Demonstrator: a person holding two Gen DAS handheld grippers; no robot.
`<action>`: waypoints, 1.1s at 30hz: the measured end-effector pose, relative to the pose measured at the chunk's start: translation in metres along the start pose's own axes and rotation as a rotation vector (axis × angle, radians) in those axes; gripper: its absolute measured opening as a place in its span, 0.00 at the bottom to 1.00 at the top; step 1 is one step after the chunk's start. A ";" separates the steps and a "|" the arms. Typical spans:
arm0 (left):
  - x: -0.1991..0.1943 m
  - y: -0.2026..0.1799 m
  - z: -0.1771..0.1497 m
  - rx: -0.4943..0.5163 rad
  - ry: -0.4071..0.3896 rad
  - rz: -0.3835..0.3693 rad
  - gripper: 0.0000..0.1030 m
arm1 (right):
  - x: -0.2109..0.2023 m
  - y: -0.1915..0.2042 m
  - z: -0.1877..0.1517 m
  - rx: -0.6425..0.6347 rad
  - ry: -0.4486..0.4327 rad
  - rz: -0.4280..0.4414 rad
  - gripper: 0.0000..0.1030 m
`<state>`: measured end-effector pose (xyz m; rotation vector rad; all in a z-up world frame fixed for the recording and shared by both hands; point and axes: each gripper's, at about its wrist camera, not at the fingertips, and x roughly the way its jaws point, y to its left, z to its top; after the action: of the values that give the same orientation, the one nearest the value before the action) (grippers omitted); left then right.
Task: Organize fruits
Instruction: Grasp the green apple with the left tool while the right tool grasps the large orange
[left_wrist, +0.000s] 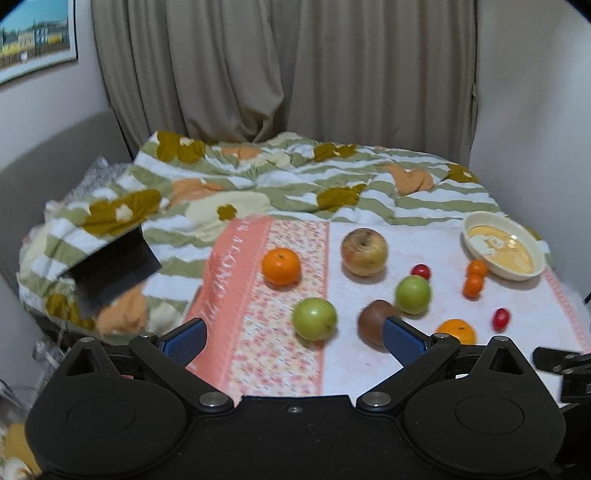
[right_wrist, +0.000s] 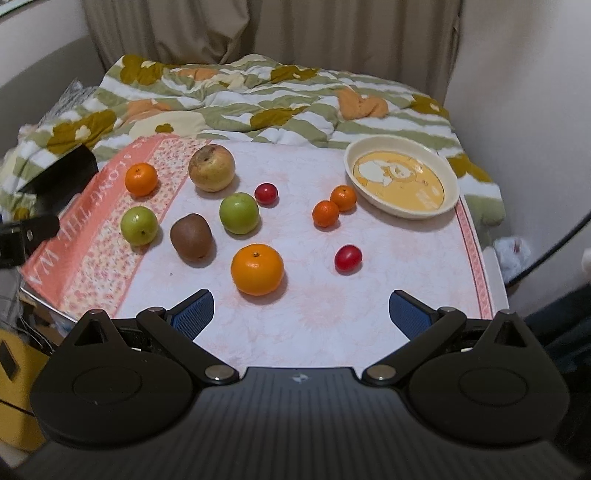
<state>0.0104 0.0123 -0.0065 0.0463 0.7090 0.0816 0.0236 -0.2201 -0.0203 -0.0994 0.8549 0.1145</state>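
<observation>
On the pink cloth (right_wrist: 332, 325), spread flat with a floral band down its left side, the fruits are seen scattered, none in the bowl. At the far left, a round, glossy orange (right_wrist: 141, 179) is set on the floral band, and a smooth green apple (right_wrist: 139, 225) is placed just in front of it. Next, a large, dull yellow-brown apple (right_wrist: 211, 168) with a dimpled top is found toward the back, and a fuzzy brown oval kiwi (right_wrist: 191, 237) lies nearer. Beside the kiwi, a second green apple (right_wrist: 239, 213) is seen, with a small shiny red tomato (right_wrist: 266, 194) just behind it. A bigger orange (right_wrist: 257, 269) with dimpled skin is placed closest to the right gripper (right_wrist: 301, 312). Farther right, two tiny mandarins (right_wrist: 334, 206) are seen touching each other, and an oval red tomato (right_wrist: 347, 258) lies apart, nearer the front. At the far right corner, a shallow cream bowl (right_wrist: 448, 177) with a yellow printed bottom is set, tilted slightly on the cloth's edge. Behind everything, a rumpled striped quilt (right_wrist: 236, 99) is bunched against beige curtains (right_wrist: 258, 29).

Both grippers are held above the near edge with their ribbed blue pads spread wide and nothing between them; the left gripper (left_wrist: 295, 338) is aimed at the floral band.
</observation>
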 end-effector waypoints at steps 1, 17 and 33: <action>0.005 0.001 -0.002 0.019 -0.007 -0.005 0.99 | 0.004 0.000 -0.002 -0.012 -0.012 0.007 1.00; 0.108 0.016 -0.014 0.195 0.043 -0.153 0.99 | 0.082 0.014 -0.012 0.040 -0.024 0.020 1.00; 0.170 0.003 -0.015 0.287 0.100 -0.235 0.69 | 0.132 0.020 -0.017 0.104 -0.025 0.026 1.00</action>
<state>0.1296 0.0312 -0.1279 0.2339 0.8173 -0.2448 0.0940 -0.1945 -0.1319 0.0106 0.8360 0.0954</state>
